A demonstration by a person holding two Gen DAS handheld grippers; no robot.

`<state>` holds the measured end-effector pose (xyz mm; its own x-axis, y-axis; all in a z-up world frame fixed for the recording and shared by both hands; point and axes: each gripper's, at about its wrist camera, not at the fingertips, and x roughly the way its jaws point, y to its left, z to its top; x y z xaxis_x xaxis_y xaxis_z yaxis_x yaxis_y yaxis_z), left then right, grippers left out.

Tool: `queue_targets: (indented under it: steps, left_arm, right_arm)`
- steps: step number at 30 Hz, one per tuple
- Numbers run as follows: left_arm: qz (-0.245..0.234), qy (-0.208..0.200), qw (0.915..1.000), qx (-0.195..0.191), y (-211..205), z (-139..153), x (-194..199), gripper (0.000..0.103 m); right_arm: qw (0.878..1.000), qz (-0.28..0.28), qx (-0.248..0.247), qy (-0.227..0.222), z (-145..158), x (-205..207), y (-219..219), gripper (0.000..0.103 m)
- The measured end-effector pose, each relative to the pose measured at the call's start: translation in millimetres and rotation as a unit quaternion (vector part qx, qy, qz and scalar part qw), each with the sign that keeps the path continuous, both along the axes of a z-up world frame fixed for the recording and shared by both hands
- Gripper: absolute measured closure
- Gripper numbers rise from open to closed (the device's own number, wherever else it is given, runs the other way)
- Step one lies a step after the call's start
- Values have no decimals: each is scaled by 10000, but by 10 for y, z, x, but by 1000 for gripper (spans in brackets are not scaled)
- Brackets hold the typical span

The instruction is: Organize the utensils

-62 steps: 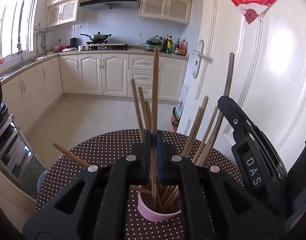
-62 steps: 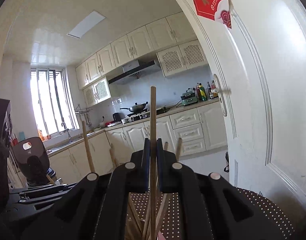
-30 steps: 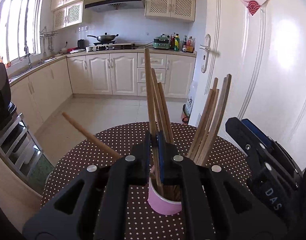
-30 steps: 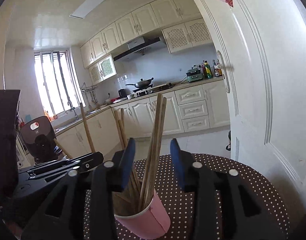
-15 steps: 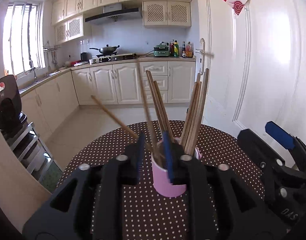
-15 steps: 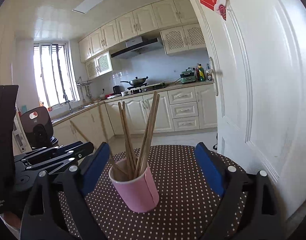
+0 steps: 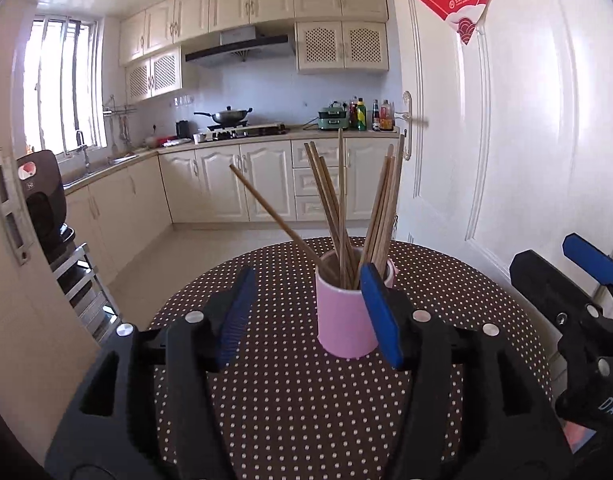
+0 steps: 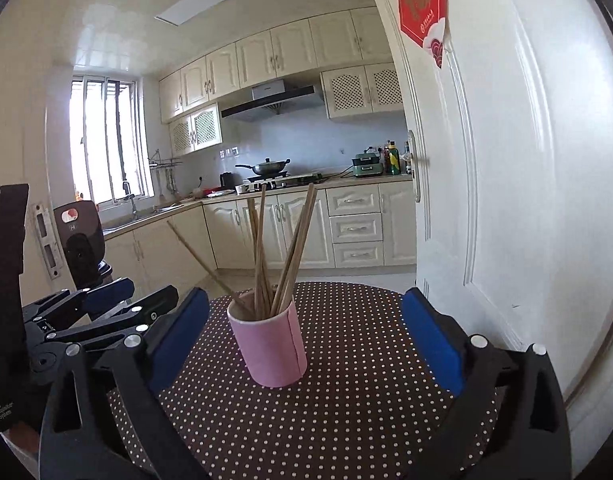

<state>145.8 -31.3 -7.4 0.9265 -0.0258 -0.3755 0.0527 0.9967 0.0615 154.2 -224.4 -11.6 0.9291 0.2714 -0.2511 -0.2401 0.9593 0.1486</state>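
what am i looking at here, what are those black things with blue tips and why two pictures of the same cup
There is no robot. A person holds a hand tool in each hand, and each tool ends in a two-finger claw with blue pads. A small wide-angle camera sits on each tool and looks forward along its fingers, so you get two pictures of one scene.

One picture is from the left claw, with the other tool showing at its right edge. The other is from the right claw, with the left tool at its left edge.

On the dotted table stands a pink cup full of wooden chopsticks, one of them leaning far out. Behind is a kitchen.

Neither claw holds anything. Both sets of jaws are opening, and no pad touches the cup.
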Motion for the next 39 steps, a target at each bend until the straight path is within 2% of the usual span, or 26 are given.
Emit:
queue_targets:
  steps: [7, 11, 16, 25, 29, 39]
  left_arm:
    - [11, -118, 9999, -88, 35, -53, -315, 40]
    - [119, -290, 9995, -9, 27, -110, -496, 36]
    - [249, -436, 9987, -76, 25, -234, -772, 35]
    - [346, -627, 9973, -144, 9, -252, -1084, 31]
    - [269, -656, 9972, -247, 33, -213, -1172, 31]
    - [376, -1000, 9941, -183, 78, -87, -1321, 21]
  right_arm:
    - [9999, -44, -139, -77, -85, -259, 27, 8]
    - [9998, -80, -191, -69, -168, -388, 33, 8]
    - [9991, -115, -391, -148, -227, -607, 31, 8]
    - [9993, -3, -305, -219, -295, -886, -4, 8]
    - [9989, 84, -217, -417, -270, -1034, -7, 8]
    - [9975, 126, 49, -691, -212, -1213, 7, 8]
